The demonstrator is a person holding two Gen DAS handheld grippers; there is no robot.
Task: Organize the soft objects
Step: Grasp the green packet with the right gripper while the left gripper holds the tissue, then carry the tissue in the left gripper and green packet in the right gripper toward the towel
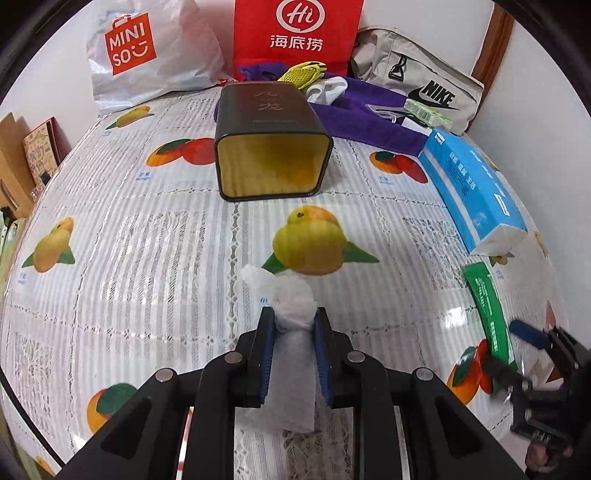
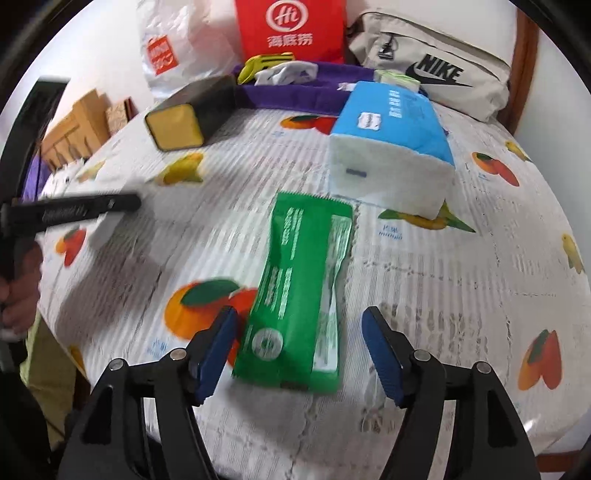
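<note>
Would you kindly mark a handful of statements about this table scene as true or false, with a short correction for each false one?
1. The left gripper is shut on a white tissue. True.
2. The dark tin stands upright with a lid on. False: it lies on its side, its open gold-lined mouth facing the left wrist camera.
3. The right gripper is open, with the green packet lying on the tablecloth between its fingers. True.
4. The blue tissue pack sits inside the tin. False: it lies on the tablecloth, apart from the tin.
5. A red bag stands at the back behind the tin. True.
</note>
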